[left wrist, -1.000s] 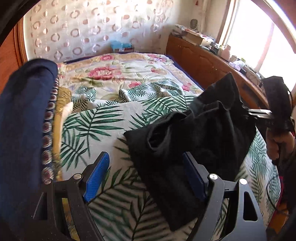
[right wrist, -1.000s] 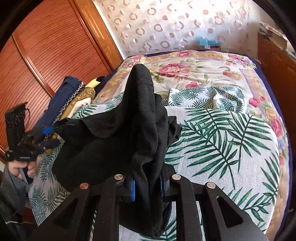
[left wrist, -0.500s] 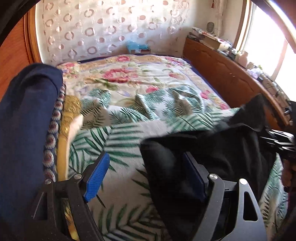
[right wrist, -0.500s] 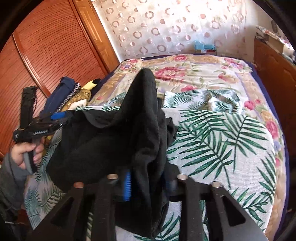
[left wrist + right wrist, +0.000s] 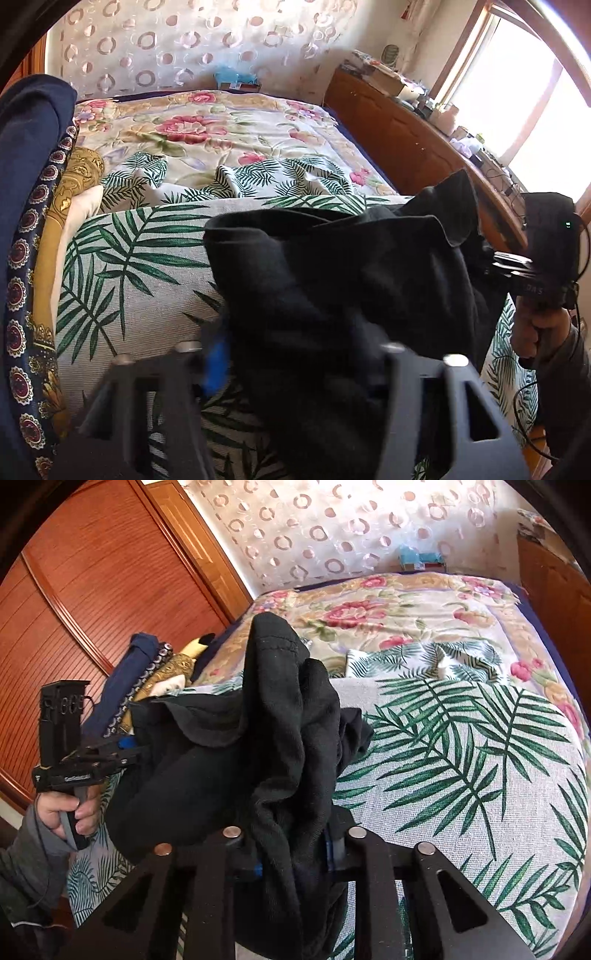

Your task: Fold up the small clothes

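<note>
Black garment [image 5: 332, 280] held up off the palm-print bedspread [image 5: 140, 266], bunched and slung between both grippers. Left gripper [image 5: 295, 354], its jaws just closing, now narrow with cloth between them; blurred there, so probably clamped on the garment's near edge rather than merely brushing it. Right gripper [image 5: 295, 849] also narrowing again, pinched on a thick gather of the same garment [image 5: 266, 738], one corner standing up above the jaws. Seen from the right wrist, left gripper [image 5: 110, 753] off to the left at the garment's far side. Long axis running roughly gripper to gripper, slack in the middle. Likely next: draw apart to flatten, then lower onto the bedspread [image 5: 461, 760] directly ahead, equally near to both.
</note>
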Demonstrator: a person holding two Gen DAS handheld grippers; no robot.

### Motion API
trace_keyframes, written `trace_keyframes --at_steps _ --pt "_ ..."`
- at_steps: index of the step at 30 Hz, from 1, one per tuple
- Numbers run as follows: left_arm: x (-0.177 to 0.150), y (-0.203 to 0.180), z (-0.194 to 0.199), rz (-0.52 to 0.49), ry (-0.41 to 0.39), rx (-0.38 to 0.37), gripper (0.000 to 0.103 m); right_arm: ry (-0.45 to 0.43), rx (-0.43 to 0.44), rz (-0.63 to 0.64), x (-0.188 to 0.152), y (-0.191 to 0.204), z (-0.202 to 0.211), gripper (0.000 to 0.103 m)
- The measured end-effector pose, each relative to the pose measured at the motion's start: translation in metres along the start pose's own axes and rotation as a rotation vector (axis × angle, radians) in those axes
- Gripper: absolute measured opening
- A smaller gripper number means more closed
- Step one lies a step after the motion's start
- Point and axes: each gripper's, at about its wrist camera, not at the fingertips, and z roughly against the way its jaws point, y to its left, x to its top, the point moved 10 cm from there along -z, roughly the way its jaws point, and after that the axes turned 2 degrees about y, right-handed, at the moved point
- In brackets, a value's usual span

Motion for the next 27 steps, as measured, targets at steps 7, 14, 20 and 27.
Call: trace_keyframes --at_steps 7,14,20,27 --pt "0.015 -0.017 0.051 -0.026 -0.113 -0.056 0.013 -0.155 -0.037 0.118 0.031 0.04 0.046 0.018" --pt "0.029 -0.005 0.154 -0.014 -0.327 -0.009 0.013 -0.219 0.008 0.298 0.09 0.109 0.075 0.018" --pt "0.008 0.048 0.234 0.049 -0.45 0.143 0.013 -0.198 0.077 0.527 0.148 0.203 0.051 0.018" --pt "-0.043 0.12 0.252 0.203 -0.435 0.275 0.013 -0.089 0.139 0.715 0.194 0.305 -0.042 0.018"
